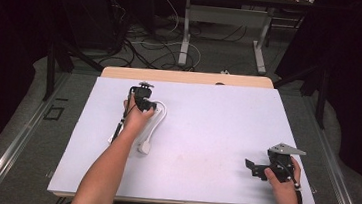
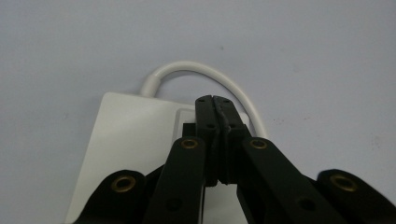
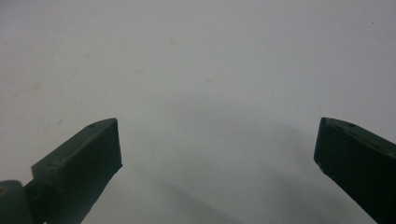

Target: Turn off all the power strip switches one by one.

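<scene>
The flat white plastic power strip (image 2: 135,140) lies on the left half of the pale lilac tabletop (image 1: 207,124), its thick white cable (image 2: 205,74) looping out from the far end and curving back along its right side. The left claw (image 2: 213,100) sits directly over the strip with its jaws clenched together; nothing shows between the tips, and they appear to press down on a recessed part of the casing, possibly a switch, though that spot is hidden behind the jaws. The right claw (image 3: 217,140) hovers released, jaws wide apart, over bare tabletop near the right front corner, well apart from the strip.

The risk, as I judge it, is that closed tips pushing on smooth plastic may skate off sideways or shove the whole strip along the tabletop, since nothing steadies it; the other claw is too far off to help. The looped cable lying just beside the jaws could also snag them on withdrawal and drag the strip.

No container is on the tabletop.
</scene>
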`<state>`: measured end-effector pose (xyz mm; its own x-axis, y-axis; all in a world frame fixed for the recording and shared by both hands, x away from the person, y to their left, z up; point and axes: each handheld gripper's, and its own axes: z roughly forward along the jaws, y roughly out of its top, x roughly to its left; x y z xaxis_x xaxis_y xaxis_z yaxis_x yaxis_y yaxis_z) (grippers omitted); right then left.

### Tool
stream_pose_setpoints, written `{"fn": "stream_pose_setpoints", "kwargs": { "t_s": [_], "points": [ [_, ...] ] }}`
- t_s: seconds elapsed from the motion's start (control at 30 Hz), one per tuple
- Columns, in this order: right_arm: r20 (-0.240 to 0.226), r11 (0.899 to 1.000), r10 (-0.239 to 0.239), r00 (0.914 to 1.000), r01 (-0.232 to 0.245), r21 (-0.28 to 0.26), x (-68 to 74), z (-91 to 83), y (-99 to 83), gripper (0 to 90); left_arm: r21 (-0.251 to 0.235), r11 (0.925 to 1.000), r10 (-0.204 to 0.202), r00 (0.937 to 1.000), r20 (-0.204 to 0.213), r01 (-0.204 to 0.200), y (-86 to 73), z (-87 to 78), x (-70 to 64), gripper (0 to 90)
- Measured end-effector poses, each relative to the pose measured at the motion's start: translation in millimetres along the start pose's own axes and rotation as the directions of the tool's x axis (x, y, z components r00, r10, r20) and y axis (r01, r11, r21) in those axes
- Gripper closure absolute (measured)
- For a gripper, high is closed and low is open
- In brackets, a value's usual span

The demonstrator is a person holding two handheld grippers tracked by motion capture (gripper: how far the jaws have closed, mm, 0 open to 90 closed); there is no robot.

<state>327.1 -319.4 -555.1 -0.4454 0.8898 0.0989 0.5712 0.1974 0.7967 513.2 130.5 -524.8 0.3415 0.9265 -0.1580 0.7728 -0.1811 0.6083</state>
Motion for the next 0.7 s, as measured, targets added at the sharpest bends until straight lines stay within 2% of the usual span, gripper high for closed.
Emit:
{"fn": "stream_pose_setpoints", "kwargs": {
  "t_s": [0.13, 0.2, 0.27, 0.4, 0.47, 0.57, 0.7],
  "points": [
    [0.003, 1.000, -0.008, 1.0000, 0.008, -0.001, -0.5, 0.1, -0.4, 0.2, 0.011, 0.9997, 0.022, 0.9996, -0.020, -0.022, -0.2, 0.7, -2.2, 90.0],
    [0.000, 1.000, -0.004, 1.0000, 0.004, 0.000, -0.4, 0.0, -0.5, 0.2, 0.005, 0.9999, 0.012, 0.9995, -0.029, -0.011, -0.9, 2.1, -4.5, 90.0],
    [-0.001, 1.000, 0.000, 1.0000, 0.000, 0.003, 0.5, -0.1, -0.5, 0.2, 0.004, 0.9998, 0.021, 0.9991, -0.037, -0.021, -1.0, 1.9, -5.0, 90.0],
    [-0.001, 1.000, -0.012, 0.9999, 0.012, 0.002, -0.1, -1.7, -0.3, 0.2, 0.000, 0.9999, 0.011, 0.9993, -0.035, -0.011, -0.9, 0.8, -4.0, 90.0],
    [0.002, 1.000, 0.005, 1.0000, -0.005, -0.007, 0.3, -1.7, -0.1, 0.2, -0.009, 0.9999, -0.010, 0.9995, -0.028, 0.010, -1.1, -0.4, -3.4, 90.0],
    [0.003, 1.000, 0.005, 1.0000, -0.005, -0.007, -0.9, -1.5, -0.1, 0.2, -0.006, 1.0000, 0.000, 0.9994, -0.033, 0.000, -0.7, -2.2, -1.9, 90.0],
    [0.003, 1.000, 0.005, 1.0000, -0.005, -0.006, -0.2, -1.5, 0.1, 0.3, -0.004, 0.9999, -0.010, 0.9993, -0.035, 0.010, -1.3, -3.6, 0.4, 90.0]
  ]
}}
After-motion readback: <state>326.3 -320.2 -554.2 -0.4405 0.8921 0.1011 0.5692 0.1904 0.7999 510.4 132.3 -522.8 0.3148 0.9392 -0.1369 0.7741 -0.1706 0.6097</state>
